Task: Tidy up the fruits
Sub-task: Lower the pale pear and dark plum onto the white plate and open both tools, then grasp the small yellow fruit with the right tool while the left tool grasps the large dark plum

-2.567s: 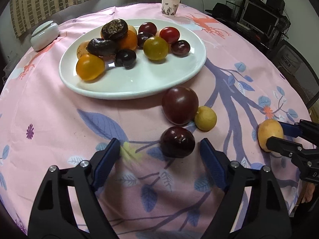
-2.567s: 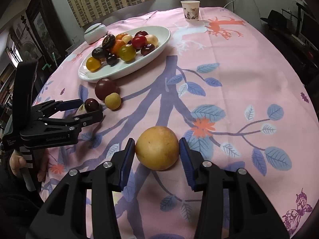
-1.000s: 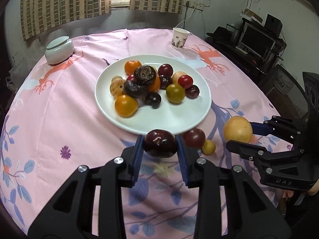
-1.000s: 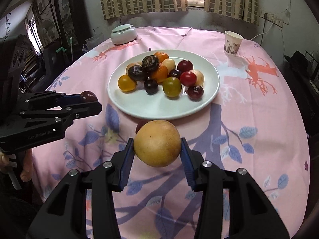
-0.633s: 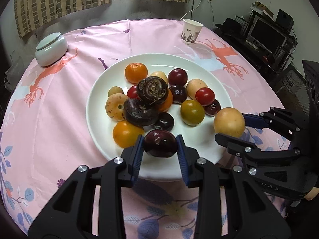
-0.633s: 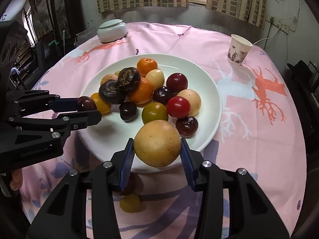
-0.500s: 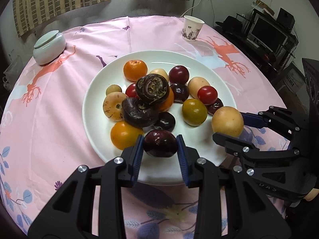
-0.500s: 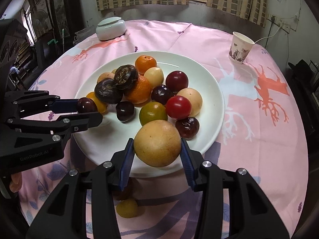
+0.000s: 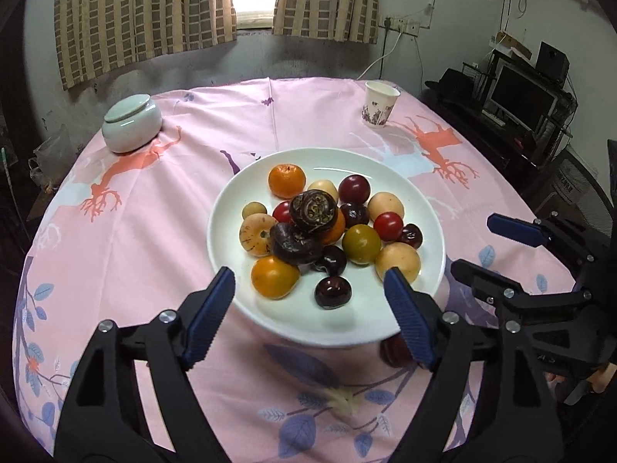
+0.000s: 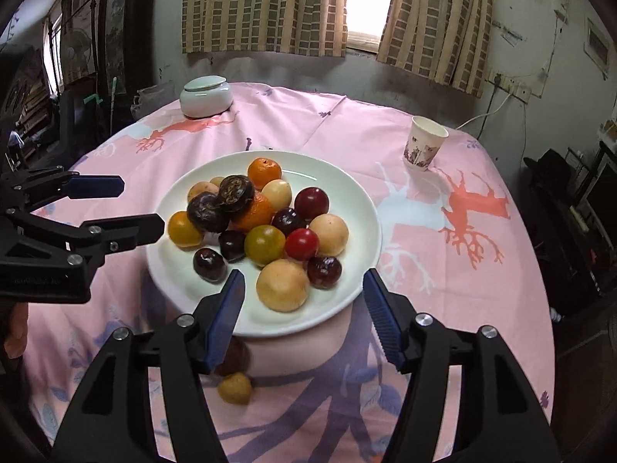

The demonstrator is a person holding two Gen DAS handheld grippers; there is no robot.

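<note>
My left claw (image 9: 308, 301) hangs over the near rim of the white plate (image 9: 231, 196), its jaws opening wide with nothing pressed between them; the dark plum (image 9: 332, 292) lies free on the plate's near side. My right claw (image 10: 302, 305) is opening too, and the big yellow fruit (image 10: 282, 285) sits loose on the plate between its pads, touching neither. The other fruits are heaped mid-plate. A small yellow fruit (image 10: 234, 387) and a dark one (image 10: 235, 357) lie on the pink tablecloth (image 10: 443, 270) by the plate's near edge.
</note>
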